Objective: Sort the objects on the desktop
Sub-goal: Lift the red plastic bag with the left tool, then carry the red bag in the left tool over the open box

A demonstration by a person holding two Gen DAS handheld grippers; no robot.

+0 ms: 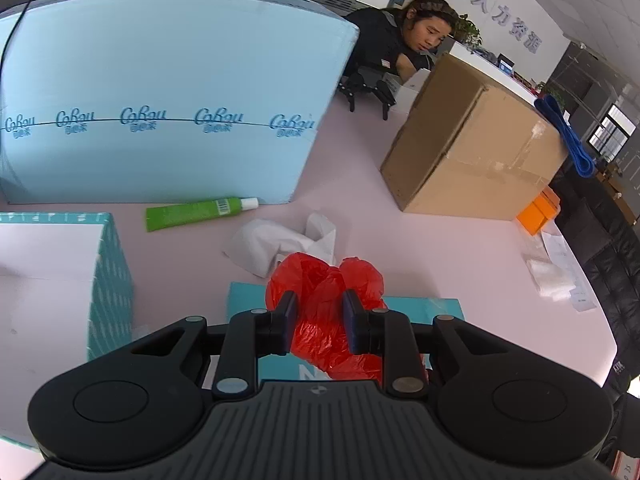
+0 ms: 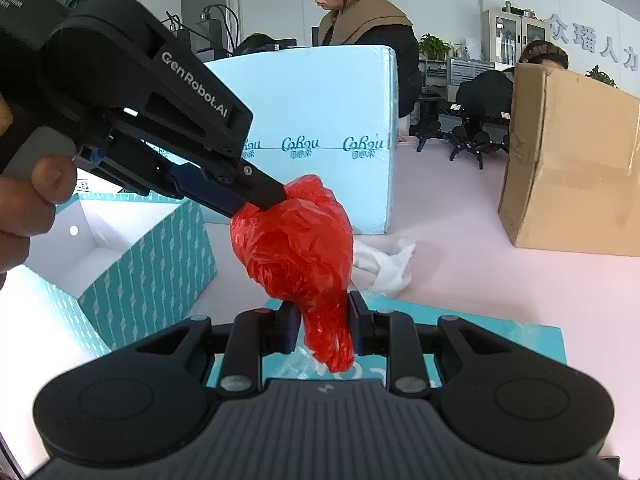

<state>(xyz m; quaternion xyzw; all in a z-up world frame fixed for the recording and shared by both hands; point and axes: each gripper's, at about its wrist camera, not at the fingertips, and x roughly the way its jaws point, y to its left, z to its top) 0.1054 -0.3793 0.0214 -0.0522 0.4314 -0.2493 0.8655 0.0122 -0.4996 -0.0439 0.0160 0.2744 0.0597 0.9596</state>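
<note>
A crumpled red plastic bag (image 2: 296, 240) hangs in the air over a teal lid (image 2: 500, 336) on the pink table. My left gripper (image 2: 264, 200) is shut on its upper end, and my right gripper (image 2: 324, 324) is shut on its lower end. In the left wrist view the red bag (image 1: 320, 312) sits between my left gripper's (image 1: 320, 312) fingers. A crumpled white bag (image 1: 280, 240) lies just behind, and a green tube (image 1: 196, 212) lies further left. An open teal box (image 2: 148, 264) with a white inside stands at the left.
A large light-blue package (image 1: 160, 112) stands at the back left and a cardboard box (image 1: 472, 148) at the back right. Papers and an orange item (image 1: 538, 212) lie by the table's right edge. People sit behind the table.
</note>
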